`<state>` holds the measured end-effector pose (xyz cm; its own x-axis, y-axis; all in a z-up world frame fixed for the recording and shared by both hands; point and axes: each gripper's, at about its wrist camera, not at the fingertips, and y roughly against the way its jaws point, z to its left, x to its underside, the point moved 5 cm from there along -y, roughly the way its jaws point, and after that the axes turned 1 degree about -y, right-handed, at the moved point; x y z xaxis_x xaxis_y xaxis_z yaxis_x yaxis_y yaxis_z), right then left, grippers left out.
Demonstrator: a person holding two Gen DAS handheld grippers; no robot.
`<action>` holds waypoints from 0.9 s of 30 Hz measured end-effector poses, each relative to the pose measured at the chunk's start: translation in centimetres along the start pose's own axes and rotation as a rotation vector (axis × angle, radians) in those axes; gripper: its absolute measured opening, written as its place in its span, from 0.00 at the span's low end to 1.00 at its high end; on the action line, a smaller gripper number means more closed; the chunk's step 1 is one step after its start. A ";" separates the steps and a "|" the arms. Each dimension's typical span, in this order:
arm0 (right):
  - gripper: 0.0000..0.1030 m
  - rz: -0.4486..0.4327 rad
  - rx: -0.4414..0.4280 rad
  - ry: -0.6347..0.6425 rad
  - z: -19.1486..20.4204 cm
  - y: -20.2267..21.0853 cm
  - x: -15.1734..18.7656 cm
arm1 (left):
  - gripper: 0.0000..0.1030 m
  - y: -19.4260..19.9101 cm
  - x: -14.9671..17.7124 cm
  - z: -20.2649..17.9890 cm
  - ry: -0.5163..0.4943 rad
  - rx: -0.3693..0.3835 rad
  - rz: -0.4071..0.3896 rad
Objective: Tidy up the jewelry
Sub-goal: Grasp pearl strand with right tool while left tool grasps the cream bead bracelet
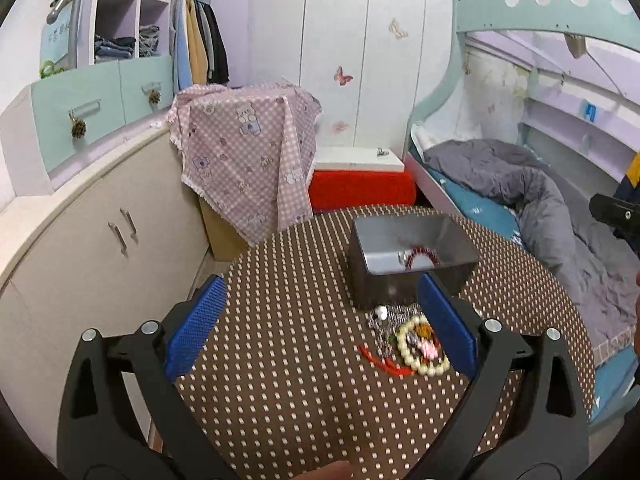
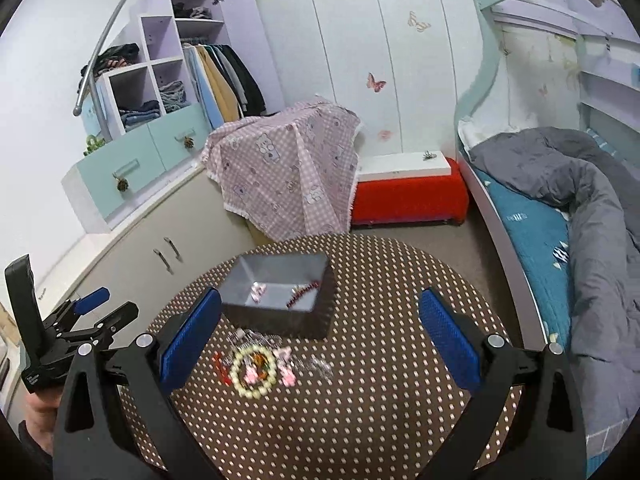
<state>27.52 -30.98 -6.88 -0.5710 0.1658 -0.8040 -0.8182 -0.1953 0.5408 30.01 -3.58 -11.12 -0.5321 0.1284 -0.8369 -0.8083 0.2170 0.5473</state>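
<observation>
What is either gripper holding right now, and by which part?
Nothing. The left gripper and right gripper are both open and empty above the brown dotted table.

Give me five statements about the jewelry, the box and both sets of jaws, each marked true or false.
1. The gray box already holds a dark red beaded bracelet. True.
2. The cream bead bracelet lies inside the box. False: it lies on the dotted tablecloth in front of the box.
3. The right gripper has its jaws open and empty. True.
4. The left gripper is shut on a red piece. False: its jaws are open and hold nothing; the red piece lies on the cloth.
5. The box has a lid on. False: it is open at the top.
</observation>
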 end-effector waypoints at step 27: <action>0.48 0.336 0.041 0.255 0.5 -13.6 9.0 | 0.91 -4.0 5.4 -3.4 -0.032 0.034 0.161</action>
<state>33.51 -26.32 -21.37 -0.7754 -0.1462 -0.6143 -0.5947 -0.1580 0.7883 29.53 -7.04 -17.81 -0.6456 0.1951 -0.7384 -0.7038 0.2234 0.6744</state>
